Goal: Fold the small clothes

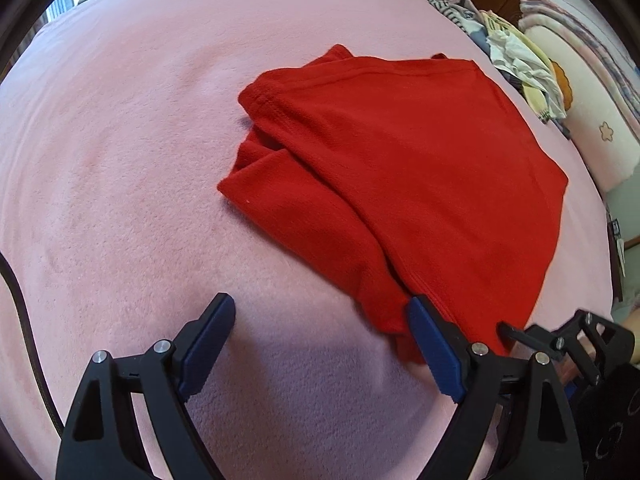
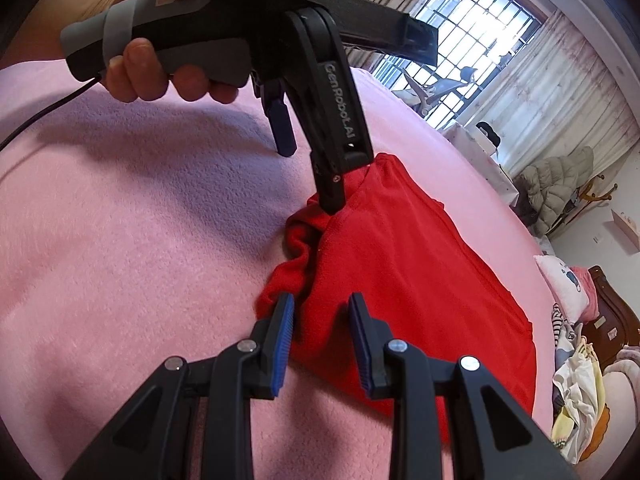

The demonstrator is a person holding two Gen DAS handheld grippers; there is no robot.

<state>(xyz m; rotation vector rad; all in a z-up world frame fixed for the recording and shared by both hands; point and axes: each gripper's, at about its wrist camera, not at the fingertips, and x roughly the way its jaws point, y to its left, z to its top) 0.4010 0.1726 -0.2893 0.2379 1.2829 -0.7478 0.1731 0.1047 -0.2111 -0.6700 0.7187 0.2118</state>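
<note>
Red fleece garment [image 1: 400, 184]: lying partly folded mid-bed on the pink blanket [image 1: 120, 160], edges uneven, folds remaining. Left gripper [image 1: 320, 312]: gaping wide, empty. Right gripper [image 2: 320, 320]: standing narrowly parted, gripping nothing.

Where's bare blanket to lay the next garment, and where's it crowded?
Free: the wide pink blanket left of the red garment in the left wrist view, out to the bed edge. Crowded: the clothes pile and pillows along the headboard side, right of the garment.

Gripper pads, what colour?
Blue, on black fingers; clearest on the right gripper in the right wrist view.
</note>
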